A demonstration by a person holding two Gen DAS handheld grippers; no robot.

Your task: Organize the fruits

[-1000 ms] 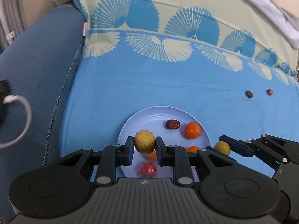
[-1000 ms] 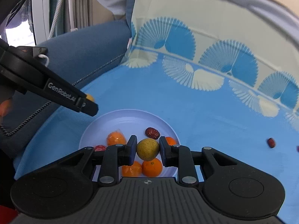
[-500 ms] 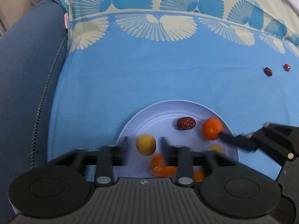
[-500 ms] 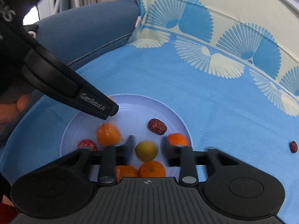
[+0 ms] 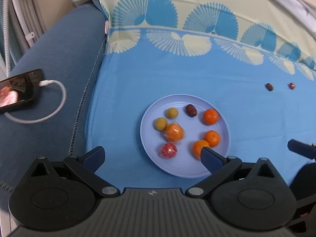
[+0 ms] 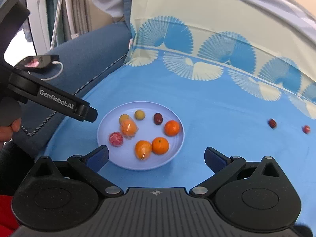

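Lavender plastic, the plate (image 5: 146, 138) sat on the blue fan-patterned cloth (image 5: 177, 75) and served as my marker for everything else. Well to the left of the plate, off the cloth on the dark blue cushion (image 5: 65, 59), a phone (image 5: 17, 90) lay on its white charging cable (image 5: 49, 114), no part of the job. My left gripper (image 5: 152, 158) hung just short of the plate's near rim, its jaws spread wide and holding nothing. On the plate, from its left side across, lay two small yellow fruits (image 5: 161, 123), a wrapped orange (image 5: 174, 132) touching the nearer yellow one, a wrapped red fruit (image 5: 168, 150) toward the near rim, a dark date (image 5: 191, 110) toward the far rim, and three bare oranges (image 5: 211, 116) on the right half. My right gripper (image 6: 156, 158) hovered over the plate's near right edge, also spread and empty. Well to the right of the plate, out on the bare cloth, a second dark date (image 6: 272, 123) and a small red fruit (image 6: 306, 129) lay apart from each other. I judged the sorting mostly done: eight pieces were gathered and these two stragglers were left to fetch, if everything belongs on the plate.
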